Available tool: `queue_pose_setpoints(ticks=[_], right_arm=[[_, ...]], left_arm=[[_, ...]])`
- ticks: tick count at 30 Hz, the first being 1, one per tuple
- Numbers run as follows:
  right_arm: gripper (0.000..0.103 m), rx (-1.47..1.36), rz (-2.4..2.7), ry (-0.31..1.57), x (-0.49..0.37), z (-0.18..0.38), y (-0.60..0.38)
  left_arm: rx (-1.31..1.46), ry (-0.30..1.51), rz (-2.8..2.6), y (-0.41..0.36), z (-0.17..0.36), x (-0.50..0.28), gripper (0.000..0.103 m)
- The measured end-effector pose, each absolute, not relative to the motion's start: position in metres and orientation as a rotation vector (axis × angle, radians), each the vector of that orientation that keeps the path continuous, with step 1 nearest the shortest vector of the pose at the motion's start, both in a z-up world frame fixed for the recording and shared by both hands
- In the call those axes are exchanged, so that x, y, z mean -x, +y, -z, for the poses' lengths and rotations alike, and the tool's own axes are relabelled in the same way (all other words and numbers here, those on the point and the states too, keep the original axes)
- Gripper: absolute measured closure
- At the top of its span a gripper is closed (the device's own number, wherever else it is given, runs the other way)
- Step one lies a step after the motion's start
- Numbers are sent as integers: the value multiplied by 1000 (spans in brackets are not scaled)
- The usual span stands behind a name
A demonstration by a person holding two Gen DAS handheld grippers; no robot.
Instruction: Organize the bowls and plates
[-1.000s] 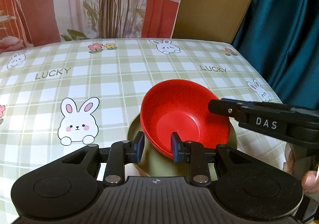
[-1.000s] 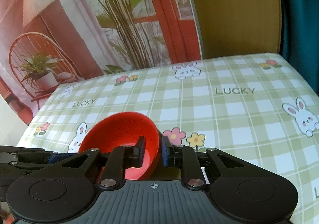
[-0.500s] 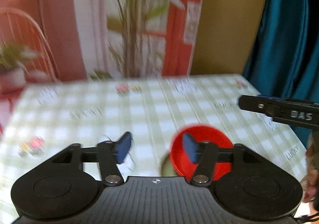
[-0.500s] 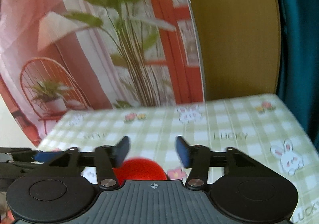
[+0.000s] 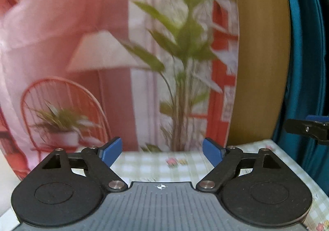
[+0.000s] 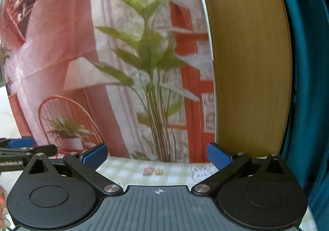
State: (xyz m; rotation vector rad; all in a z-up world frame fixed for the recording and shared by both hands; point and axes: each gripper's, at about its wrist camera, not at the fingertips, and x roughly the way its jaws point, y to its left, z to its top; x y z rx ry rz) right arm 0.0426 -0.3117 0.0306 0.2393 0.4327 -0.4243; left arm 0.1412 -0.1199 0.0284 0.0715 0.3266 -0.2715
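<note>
My left gripper (image 5: 162, 151) is open wide and empty, raised and tilted up toward the backdrop. My right gripper (image 6: 157, 156) is also open wide and empty, held just as high. The right gripper's fingertip (image 5: 306, 129) shows at the right edge of the left wrist view. The left gripper's fingertip (image 6: 22, 145) shows at the left edge of the right wrist view. No plates or bowls are in either view; they lie below the frames, hidden by the gripper bodies.
Only the far strip of the green checked tablecloth (image 5: 181, 166) shows, also in the right wrist view (image 6: 164, 173). Behind it hang a printed backdrop with a plant (image 6: 152, 66), a wooden panel (image 6: 246, 66) and a teal curtain (image 5: 308, 46).
Both grippers let go of the red bowl, opened wide and lifted up and back. The stacked red bowls and the plate have dropped out of view.
</note>
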Motion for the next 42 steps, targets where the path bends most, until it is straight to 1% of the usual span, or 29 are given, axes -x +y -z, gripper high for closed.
queue_pose_setpoints(ticks=[7, 12, 17, 27, 42], right_arm=[[0, -207, 417, 374, -40, -71, -285], [0, -182, 415, 352, -37, -91, -265], [0, -168, 402, 341, -35, -104, -248], [0, -178, 410, 339, -31, -111, -239], [0, -192, 412, 350, -35, -110, -243]], left_arm=[[-89, 216, 174, -103, -68, -109, 9], [-51, 210, 189, -85, -89, -92, 9], [-19, 210, 181, -71, -98, -80, 9], [4, 190, 120, -56, -108, -64, 9], [5, 201, 83, -53, -106, -63, 9]])
